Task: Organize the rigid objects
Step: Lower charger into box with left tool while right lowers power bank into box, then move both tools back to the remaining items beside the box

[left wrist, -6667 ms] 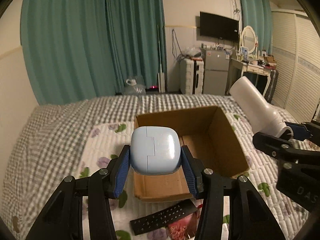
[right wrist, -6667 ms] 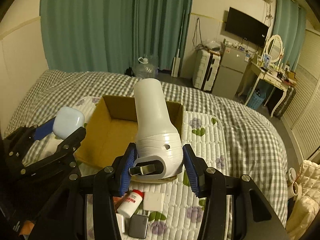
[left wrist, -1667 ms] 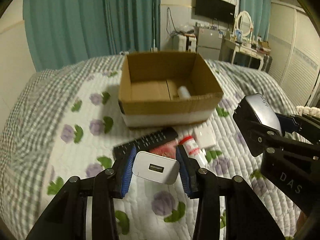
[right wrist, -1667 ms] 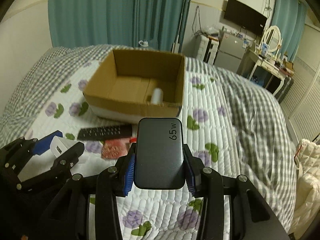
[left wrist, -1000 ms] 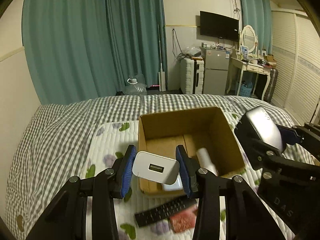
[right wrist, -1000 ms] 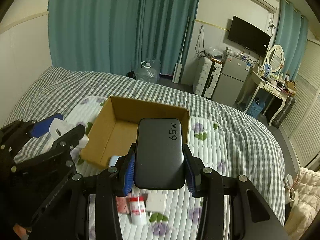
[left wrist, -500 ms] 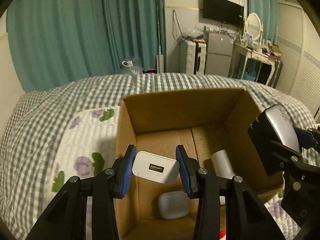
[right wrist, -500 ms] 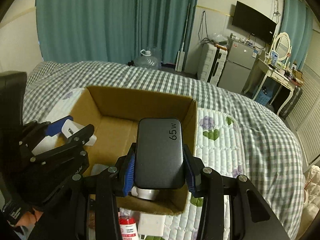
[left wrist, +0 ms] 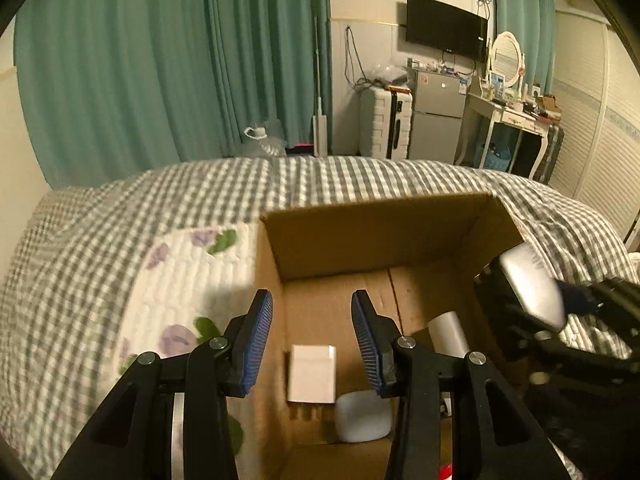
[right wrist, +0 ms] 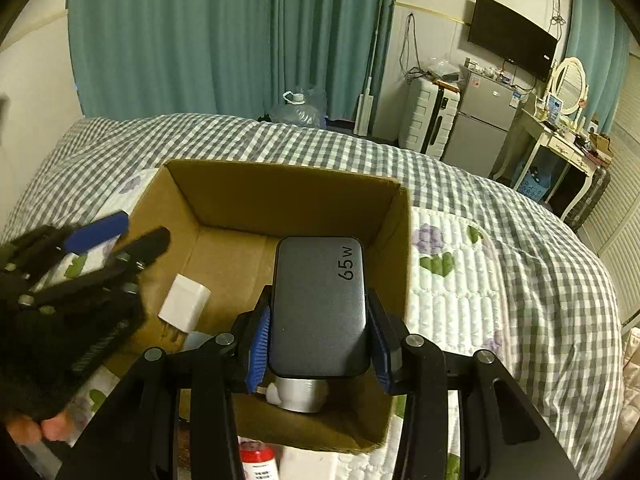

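Note:
An open cardboard box (left wrist: 376, 236) sits on the bed; it also shows in the right wrist view (right wrist: 280, 196). My left gripper (left wrist: 312, 340) is open and empty above the box's left side. Below it a white charger (left wrist: 312, 374) lies in the box, also seen in the right wrist view (right wrist: 184, 302). A pale blue case (left wrist: 363, 420) and a white cylinder (left wrist: 448, 334) lie in the box too. My right gripper (right wrist: 318, 340) is shut on a dark grey 65 W power bank (right wrist: 320, 304) over the box's right side.
The bed has a grey checked cover (left wrist: 120, 216) and a white flowered quilt (right wrist: 452, 280). A red-capped bottle (right wrist: 256, 460) and a white flat item (right wrist: 312, 466) lie in front of the box. Teal curtains, a fridge and a dressing table stand behind.
My left gripper has opened and let go of the white charger, which now lies in the box. My right gripper, still holding the power bank, has moved lower over the box.

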A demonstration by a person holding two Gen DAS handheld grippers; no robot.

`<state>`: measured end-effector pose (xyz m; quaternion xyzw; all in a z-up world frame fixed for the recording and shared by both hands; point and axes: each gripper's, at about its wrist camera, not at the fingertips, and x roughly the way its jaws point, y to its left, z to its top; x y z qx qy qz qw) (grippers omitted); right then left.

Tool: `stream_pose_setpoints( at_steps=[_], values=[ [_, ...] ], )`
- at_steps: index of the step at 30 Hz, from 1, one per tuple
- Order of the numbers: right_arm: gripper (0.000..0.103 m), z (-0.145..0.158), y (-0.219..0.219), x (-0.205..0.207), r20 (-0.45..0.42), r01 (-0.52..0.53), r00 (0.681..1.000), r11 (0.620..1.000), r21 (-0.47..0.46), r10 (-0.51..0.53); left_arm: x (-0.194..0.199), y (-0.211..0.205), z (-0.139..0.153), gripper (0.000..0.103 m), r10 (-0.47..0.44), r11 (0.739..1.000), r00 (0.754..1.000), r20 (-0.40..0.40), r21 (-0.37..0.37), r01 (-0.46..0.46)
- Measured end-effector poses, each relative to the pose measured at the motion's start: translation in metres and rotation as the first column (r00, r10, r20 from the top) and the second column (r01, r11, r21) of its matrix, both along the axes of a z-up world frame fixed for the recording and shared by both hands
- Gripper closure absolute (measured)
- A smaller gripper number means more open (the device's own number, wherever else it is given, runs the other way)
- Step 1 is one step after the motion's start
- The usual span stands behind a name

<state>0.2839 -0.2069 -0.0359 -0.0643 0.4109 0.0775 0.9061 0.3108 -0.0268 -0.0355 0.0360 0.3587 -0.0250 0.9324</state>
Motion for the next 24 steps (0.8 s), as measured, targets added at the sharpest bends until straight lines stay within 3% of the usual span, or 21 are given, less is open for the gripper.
stream_pose_setpoints(
  at_steps=[15,18,22,24],
  values=[
    [0.061,-0.045,0.041,0.025,-0.062,-0.015,0.998,0.997,0.076,0.020,-0.022,0.039,0.005,0.059,0.056,0.998,0.998,0.008,0.041,-0.056],
    [0.054,-0.030,0.042,0.016,-0.009,-0.020,1.000,0.998,0.057,0.020,-0.028,0.044,0.008,0.059,0.061,0.997,0.998,0.012,0.043,-0.062],
    [0.052,0.002,0.039,-0.001,0.038,-0.024,0.999,0.999,0.044,0.022,-0.044,0.047,0.015,0.059,0.063,0.997,0.998,0.015,0.034,-0.064],
    [0.050,0.018,0.032,-0.016,0.052,-0.022,0.998,0.999,0.037,0.020,-0.056,0.047,0.018,0.052,0.057,0.998,0.998,0.016,0.037,-0.057]
  ],
)
